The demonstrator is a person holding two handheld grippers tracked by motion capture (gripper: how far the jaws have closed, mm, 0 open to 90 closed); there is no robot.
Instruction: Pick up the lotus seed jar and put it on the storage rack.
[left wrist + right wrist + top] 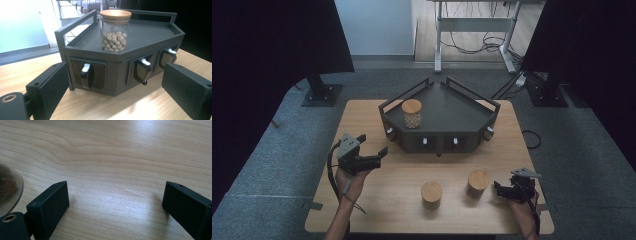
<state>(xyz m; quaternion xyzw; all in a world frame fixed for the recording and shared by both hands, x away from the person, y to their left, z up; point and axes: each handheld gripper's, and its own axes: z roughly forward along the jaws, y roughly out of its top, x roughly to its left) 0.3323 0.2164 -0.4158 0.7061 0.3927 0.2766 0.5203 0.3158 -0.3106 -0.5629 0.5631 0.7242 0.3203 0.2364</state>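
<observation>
Both tools are in my hands with their jaws apart and nothing between them. Left tool (373, 150) sits at the lower left of the high view, raised off the tabletop (377, 195) and aimed toward the dark tray stand (462, 117) at the centre. In the left gripper view its two black jaws stand wide at the bottom corners, framing the stand's front wall, where three dark knobs with white tips (86, 72) sit in a row. On the stand's top deck, toward its left side, a glass jar with a wooden lid (115, 31) stands upright, about half full of small pale round balls.

Right tool (504, 190) lies low at the lower right of the high view, at the tabletop's edge. In the right gripper view its jaws are also spread, with bare pale wood between them; the curved glass edge of a jar (10, 187) shows at the far left of that frame.

Two more jars with wooden lids stand on the tabletop in the lower middle of the high view: one (431, 194) nearer the centre, one (478, 182) just left of the right tool.
</observation>
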